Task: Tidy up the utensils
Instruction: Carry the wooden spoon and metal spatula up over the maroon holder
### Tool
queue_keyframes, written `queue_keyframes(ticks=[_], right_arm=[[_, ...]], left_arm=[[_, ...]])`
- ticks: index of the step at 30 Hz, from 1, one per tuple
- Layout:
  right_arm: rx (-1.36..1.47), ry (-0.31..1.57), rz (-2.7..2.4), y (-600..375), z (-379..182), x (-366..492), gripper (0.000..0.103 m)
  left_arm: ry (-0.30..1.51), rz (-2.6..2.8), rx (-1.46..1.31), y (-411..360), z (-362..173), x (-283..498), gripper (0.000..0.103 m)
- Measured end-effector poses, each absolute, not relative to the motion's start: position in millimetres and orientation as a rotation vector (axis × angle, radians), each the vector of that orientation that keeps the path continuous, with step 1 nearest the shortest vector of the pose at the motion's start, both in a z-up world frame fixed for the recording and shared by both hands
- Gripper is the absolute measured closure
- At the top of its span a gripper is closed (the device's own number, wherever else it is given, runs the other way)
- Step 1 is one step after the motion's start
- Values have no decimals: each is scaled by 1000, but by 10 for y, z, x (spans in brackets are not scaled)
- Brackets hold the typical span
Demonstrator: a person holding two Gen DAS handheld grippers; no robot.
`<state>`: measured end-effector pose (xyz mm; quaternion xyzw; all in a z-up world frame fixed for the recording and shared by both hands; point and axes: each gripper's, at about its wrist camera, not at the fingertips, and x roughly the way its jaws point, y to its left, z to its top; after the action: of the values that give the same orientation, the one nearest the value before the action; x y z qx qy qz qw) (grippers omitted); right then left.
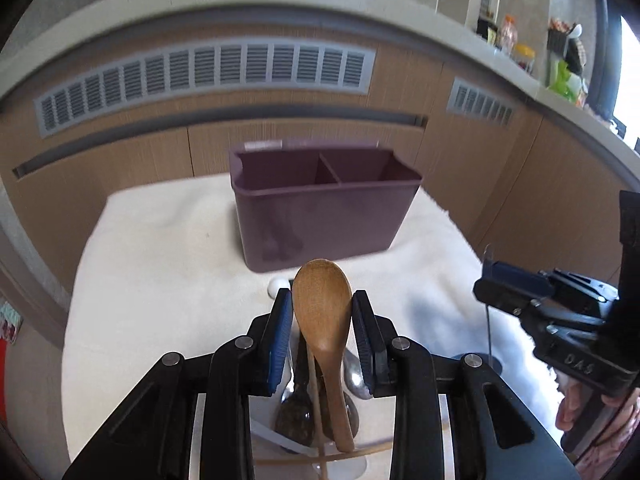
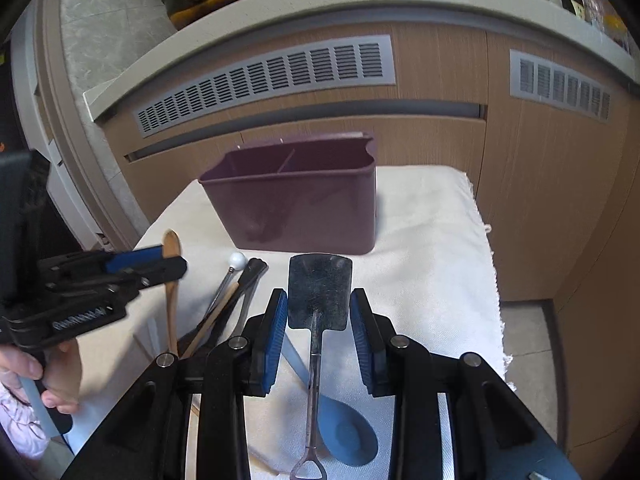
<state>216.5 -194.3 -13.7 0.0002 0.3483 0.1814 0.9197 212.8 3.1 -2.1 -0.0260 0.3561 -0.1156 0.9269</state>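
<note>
Left gripper [image 1: 322,312] jaws clamped on wooden spoon [image 1: 323,320]; right gripper [image 2: 319,312] jaws clamped on metal spatula [image 2: 320,294]. Purple caddy [image 1: 324,220] far on counter [image 1: 160,280].

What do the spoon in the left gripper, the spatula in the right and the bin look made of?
Spoon: wood, smooth brown with faint grain. Spatula: metal, dull grey and scratched. Bin: probably plastic, matte purple with moulded walls.

Ahead of each hand-held gripper, bare cloth-covered surface [image 2: 432,240] is left open up to the purple holder [image 2: 296,204]. Passage beyond is blocked by the cabinet front [image 2: 440,92]; loose utensils [image 2: 240,292] are crowded between both.
</note>
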Motion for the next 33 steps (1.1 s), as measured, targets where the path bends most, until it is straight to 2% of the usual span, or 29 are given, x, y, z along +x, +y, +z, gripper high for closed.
queue_keyframes(ticks=[10, 16, 20, 24, 33], right_arm=[[-31, 618, 389, -1853, 264, 2032, 74], [-69, 406, 389, -1819, 1078, 2234, 74], [-49, 226, 362, -1812, 1596, 2514, 74], [-19, 181, 336, -1772, 1643, 2885, 74], [30, 326, 319, -1705, 984, 3607, 74]], left_arm=[[616, -268, -101, 157, 513, 2065, 72], [371, -304, -106, 216, 1463, 2272, 72], [220, -248, -90, 242, 1849, 2471, 72], [215, -221, -98, 288, 1790, 2805, 72], [340, -174, -110, 334, 1108, 3499, 72]])
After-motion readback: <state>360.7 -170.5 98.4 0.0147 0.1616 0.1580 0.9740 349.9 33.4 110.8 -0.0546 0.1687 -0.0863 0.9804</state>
